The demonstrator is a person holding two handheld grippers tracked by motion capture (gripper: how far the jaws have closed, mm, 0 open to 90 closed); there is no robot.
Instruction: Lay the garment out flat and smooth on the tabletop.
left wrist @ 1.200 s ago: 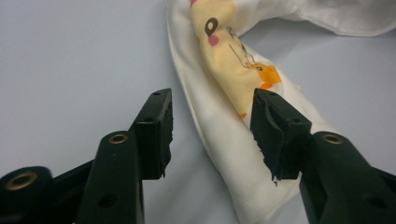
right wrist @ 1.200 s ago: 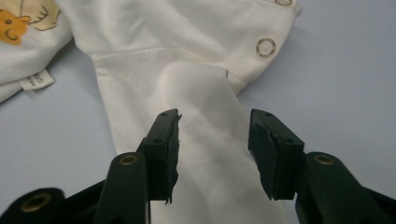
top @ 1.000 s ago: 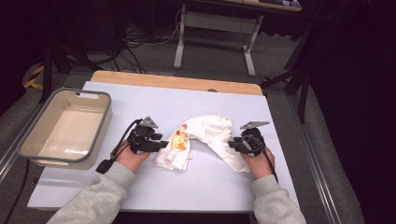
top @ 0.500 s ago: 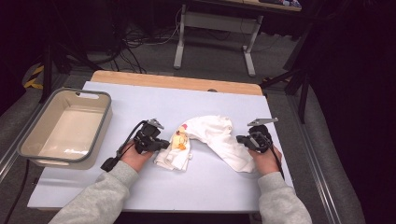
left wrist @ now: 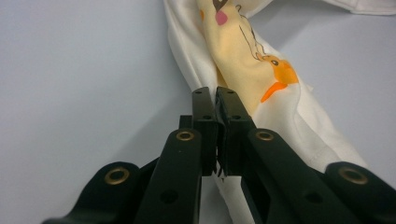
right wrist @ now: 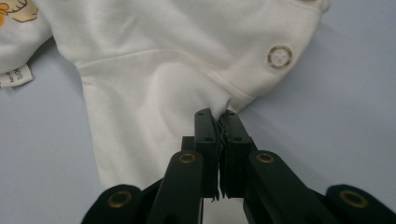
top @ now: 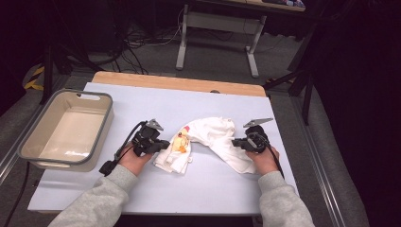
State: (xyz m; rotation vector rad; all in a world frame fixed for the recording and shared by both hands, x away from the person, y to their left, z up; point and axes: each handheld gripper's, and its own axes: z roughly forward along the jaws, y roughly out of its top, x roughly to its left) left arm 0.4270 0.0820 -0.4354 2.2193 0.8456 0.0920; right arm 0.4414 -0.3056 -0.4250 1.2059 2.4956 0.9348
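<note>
Here, the garment is lying crumpled on the table, just in front of the person, between the two hands. It is white, with a yellow print at its left end and a button near its right edge.

The left gripper is clenching the fabric edge beside the print; in the left gripper view its jaws are standing closed, and cloth is passing between the pads. The right gripper is clenching the seam below the button; in the right gripper view a fold of cloth is bunching at the closed tips. Both sets of jaws have just been closing onto the cloth.

Judged from the two grips, the step in hand is spreading the garment.

To do it well:
- Be keeping both grips firm; each bite is small, so a jerk could be pulling the cloth free.
- Be lifting both ends evenly before drawing them apart, so the middle is clearing the table.
- Be moving the hands apart slowly until the folds are opening.

The bin is standing well apart at the left.
</note>
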